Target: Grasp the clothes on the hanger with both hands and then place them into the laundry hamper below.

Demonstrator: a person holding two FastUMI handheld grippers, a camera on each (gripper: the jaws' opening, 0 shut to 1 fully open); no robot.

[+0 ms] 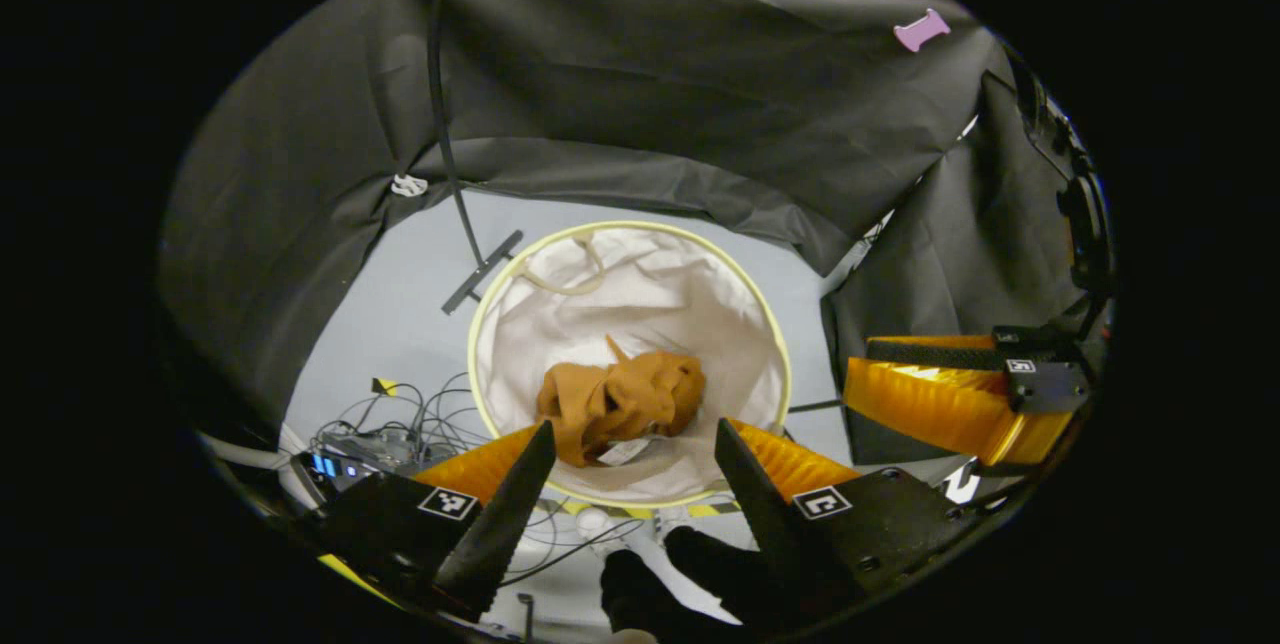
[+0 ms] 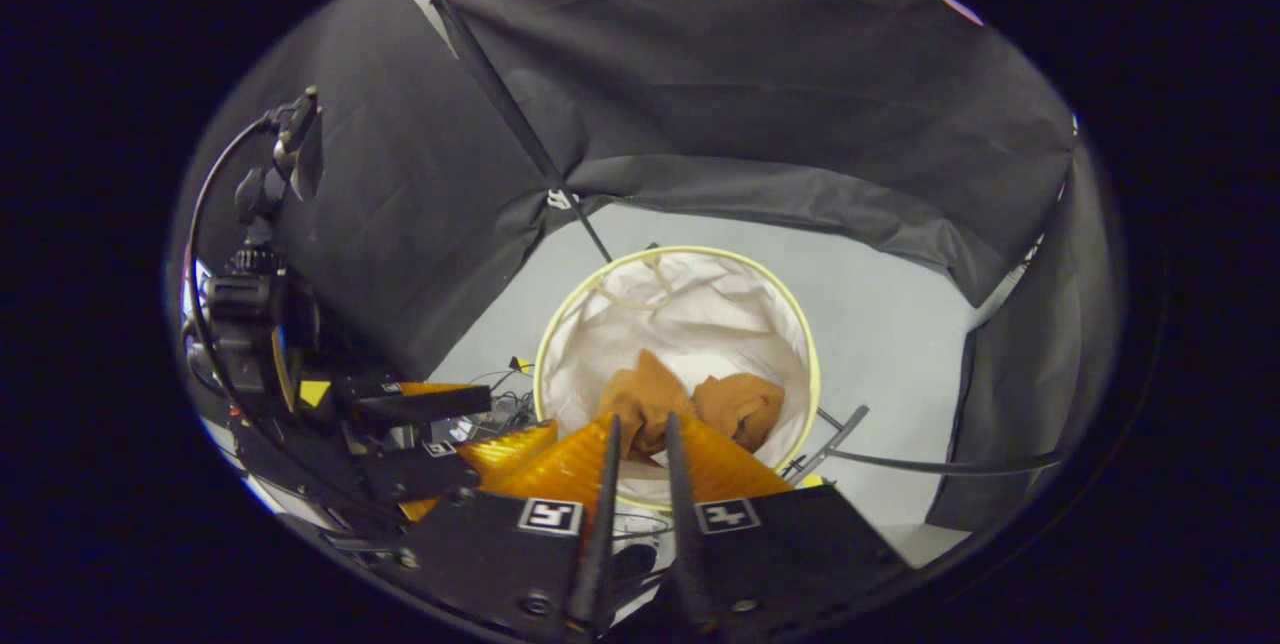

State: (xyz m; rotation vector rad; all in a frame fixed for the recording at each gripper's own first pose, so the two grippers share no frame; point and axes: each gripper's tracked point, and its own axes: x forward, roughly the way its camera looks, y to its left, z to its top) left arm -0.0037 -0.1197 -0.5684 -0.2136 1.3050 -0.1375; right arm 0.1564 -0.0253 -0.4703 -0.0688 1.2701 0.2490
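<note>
Both grippers hover above the laundry hamper [image 1: 480,324] holding crumpled clothes [image 1: 620,402]: left gripper [image 1: 632,444] jaws released wide, right gripper [image 2: 640,434] jaws nearly closed, grasping nothing.

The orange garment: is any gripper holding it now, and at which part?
Nothing is held. The orange garment lies crumpled in the hamper. The left gripper is open above it; the right gripper is nearly closed on nothing.
</note>
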